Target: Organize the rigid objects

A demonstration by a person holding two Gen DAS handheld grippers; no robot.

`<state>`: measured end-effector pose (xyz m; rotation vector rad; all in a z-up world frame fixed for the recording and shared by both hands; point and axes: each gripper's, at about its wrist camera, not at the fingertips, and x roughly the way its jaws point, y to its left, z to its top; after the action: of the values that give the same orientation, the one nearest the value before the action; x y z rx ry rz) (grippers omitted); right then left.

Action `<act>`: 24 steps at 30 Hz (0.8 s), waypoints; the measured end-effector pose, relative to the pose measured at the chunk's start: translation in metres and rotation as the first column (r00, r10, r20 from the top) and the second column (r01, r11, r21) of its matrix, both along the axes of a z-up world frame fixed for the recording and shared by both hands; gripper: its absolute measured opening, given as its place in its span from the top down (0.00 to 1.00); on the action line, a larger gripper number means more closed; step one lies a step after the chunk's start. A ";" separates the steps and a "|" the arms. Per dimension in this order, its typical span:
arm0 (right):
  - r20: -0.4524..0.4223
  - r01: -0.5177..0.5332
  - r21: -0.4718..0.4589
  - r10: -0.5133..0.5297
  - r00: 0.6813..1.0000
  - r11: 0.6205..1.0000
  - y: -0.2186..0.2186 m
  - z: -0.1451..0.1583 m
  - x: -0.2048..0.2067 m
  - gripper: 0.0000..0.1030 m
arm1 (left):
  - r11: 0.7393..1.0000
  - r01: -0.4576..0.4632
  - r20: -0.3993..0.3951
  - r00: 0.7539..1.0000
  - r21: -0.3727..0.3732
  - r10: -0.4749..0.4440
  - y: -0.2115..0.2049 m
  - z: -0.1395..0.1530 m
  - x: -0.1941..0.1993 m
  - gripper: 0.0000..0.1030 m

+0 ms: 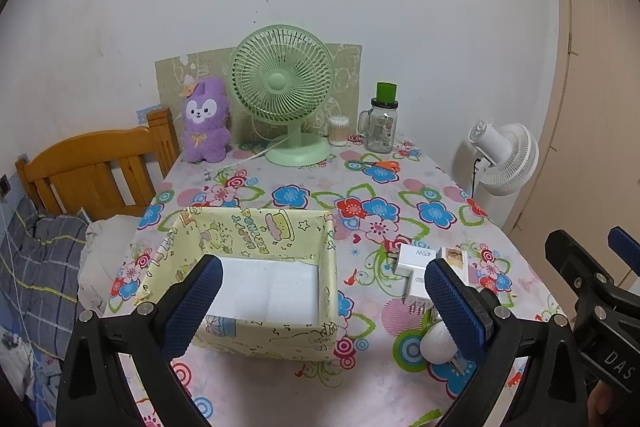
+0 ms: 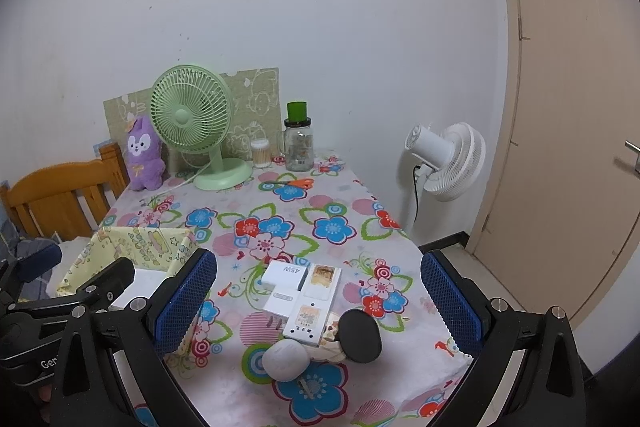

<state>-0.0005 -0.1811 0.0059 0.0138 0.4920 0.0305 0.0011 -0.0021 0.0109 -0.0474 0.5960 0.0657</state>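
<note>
A yellow cartoon-print box stands open on the flowered table, with a white lining inside; it also shows in the right wrist view. My left gripper is open and empty, held above the box's near side. To the box's right lies a cluster of small items: a white 45W charger, a white plug adapter, two white cards, a white round object and a black disc. My right gripper is open and empty, held above this cluster.
At the table's back stand a green desk fan, a purple plush toy, a glass jar with a green cap, a cotton swab tub and orange scissors. A white floor fan and a door are to the right, a wooden bed to the left.
</note>
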 end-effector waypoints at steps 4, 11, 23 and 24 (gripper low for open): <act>-0.001 -0.001 -0.001 0.001 1.000 1.000 0.001 0.001 0.000 0.00 | 1.000 0.001 -0.001 1.000 -0.003 -0.001 0.001 0.000 0.000 0.01; 0.001 0.000 0.000 0.000 1.000 1.000 0.001 0.001 0.001 0.00 | 1.000 0.002 -0.002 1.000 -0.007 -0.002 0.001 -0.001 0.001 0.02; -0.008 0.004 -0.003 -0.004 1.000 1.000 0.000 -0.003 0.009 0.00 | 1.000 0.018 -0.004 1.000 0.009 -0.018 -0.006 -0.007 0.011 0.06; -0.010 0.005 -0.001 -0.005 1.000 1.000 0.000 -0.003 0.011 0.00 | 1.000 0.019 -0.007 1.000 0.012 -0.019 -0.008 -0.008 0.012 0.07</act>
<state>0.0102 -0.1810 0.0025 0.0142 0.5016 0.0255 0.0135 -0.0102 0.0030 -0.0301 0.6029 0.0511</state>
